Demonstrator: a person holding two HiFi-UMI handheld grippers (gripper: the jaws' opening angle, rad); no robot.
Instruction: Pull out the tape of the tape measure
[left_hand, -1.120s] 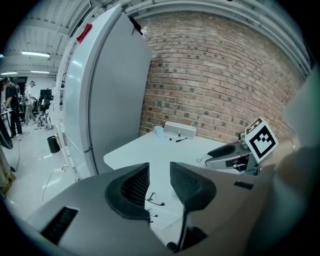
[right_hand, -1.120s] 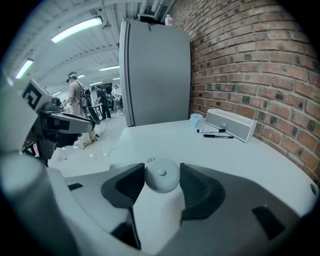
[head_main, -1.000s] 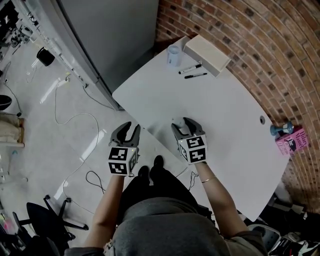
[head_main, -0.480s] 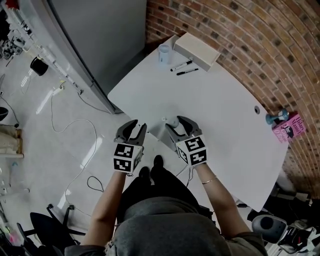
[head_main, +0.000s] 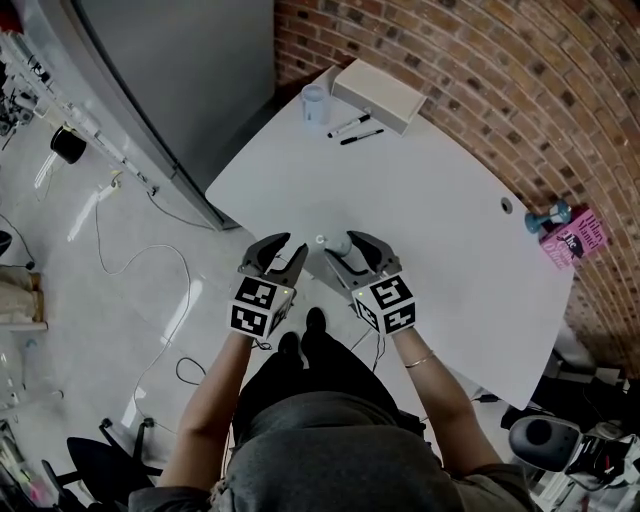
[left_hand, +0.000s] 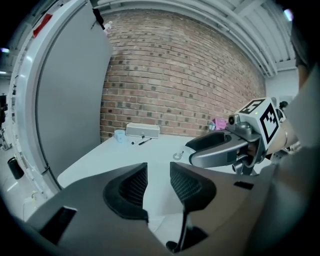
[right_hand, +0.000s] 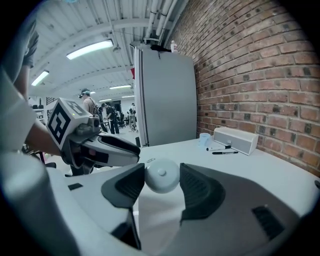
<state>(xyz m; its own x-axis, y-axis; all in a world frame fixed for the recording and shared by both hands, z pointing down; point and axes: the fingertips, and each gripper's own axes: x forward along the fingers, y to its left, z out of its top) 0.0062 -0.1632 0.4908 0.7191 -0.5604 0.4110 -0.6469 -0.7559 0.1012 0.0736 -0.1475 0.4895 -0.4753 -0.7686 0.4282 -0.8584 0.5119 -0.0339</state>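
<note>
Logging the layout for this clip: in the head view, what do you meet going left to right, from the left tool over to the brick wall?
left tool → tape measure → hole in the table → dumbbell

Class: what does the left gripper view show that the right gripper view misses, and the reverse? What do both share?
Left gripper view only: the right gripper, a pink box by the brick wall. Right gripper view only: the tape measure clamped in its jaws, the left gripper, distant people. Both: white box, cup, pens, brick wall.
</note>
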